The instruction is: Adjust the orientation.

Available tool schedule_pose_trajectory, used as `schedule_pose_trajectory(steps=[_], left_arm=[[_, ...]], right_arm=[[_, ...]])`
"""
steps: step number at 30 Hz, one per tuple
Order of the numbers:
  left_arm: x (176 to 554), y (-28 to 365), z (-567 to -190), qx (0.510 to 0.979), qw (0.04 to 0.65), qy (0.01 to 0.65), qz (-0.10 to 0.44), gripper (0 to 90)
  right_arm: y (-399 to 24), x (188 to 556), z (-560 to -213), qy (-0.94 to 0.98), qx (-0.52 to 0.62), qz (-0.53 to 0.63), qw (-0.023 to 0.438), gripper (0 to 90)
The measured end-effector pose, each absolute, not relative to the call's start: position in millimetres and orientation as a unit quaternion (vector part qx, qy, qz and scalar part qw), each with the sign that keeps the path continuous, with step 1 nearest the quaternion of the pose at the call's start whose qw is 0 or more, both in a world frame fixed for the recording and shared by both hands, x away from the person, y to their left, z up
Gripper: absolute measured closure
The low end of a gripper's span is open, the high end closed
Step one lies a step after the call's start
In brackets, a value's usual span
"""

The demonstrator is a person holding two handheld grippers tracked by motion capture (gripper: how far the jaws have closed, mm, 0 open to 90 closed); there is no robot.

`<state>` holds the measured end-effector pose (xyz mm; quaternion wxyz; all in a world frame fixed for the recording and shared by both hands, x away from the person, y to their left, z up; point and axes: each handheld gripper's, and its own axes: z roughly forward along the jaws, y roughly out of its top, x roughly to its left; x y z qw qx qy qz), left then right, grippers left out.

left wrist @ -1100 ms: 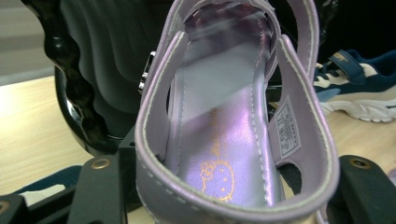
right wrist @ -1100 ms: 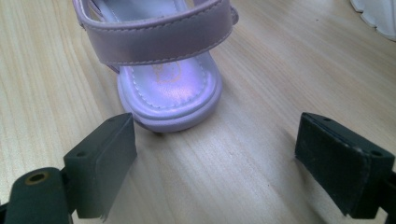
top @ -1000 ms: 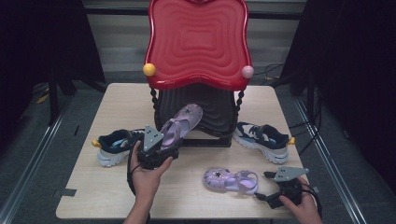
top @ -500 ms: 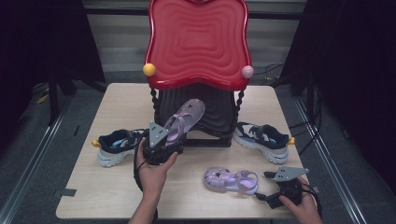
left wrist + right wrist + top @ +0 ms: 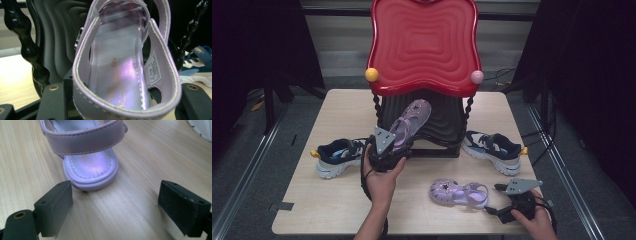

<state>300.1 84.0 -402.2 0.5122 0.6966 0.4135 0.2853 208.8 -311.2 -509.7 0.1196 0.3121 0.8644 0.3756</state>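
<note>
A: Two purple sandals: one sandal point(image 5: 408, 125) is clamped at its heel in the left tool point(image 5: 388, 150), the other sandal point(image 5: 459, 193) lies flat on the desk point(image 5: 337, 205) at the near right.

B: What has changed in the last second?

A: The held sandal has gone further toward the rack point(image 5: 439, 117), and its toe now points up into the dark shelf under the red top. The left tool's grip looks unchanged.

B: So it's being shelved?

A: I'd judge so; it isn't set down yet. The right tool point(image 5: 117, 207) stands wide open, its black pads point(image 5: 56, 207) empty, just behind the lying sandal's heel, probably next. Two sneakers point(image 5: 337, 156) flank the rack.
</note>
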Motion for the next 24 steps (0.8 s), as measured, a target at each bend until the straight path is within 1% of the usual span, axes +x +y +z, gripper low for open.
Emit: schedule_pose_trajectory(steps=[16,21,24], left_arm=[[313,72,-400,0.666,0.513,0.437,0.321,37.4],[317,70,-401,0.652,0.516,0.449,0.327,37.3],[319,68,-402,0.652,0.514,0.449,0.33,37.4]], right_arm=[[-311,208,-510,0.863,0.316,0.375,0.122,11.8],[-311,208,-510,0.863,0.316,0.375,0.122,11.8],[-311,208,-510,0.863,0.316,0.375,0.122,11.7]])
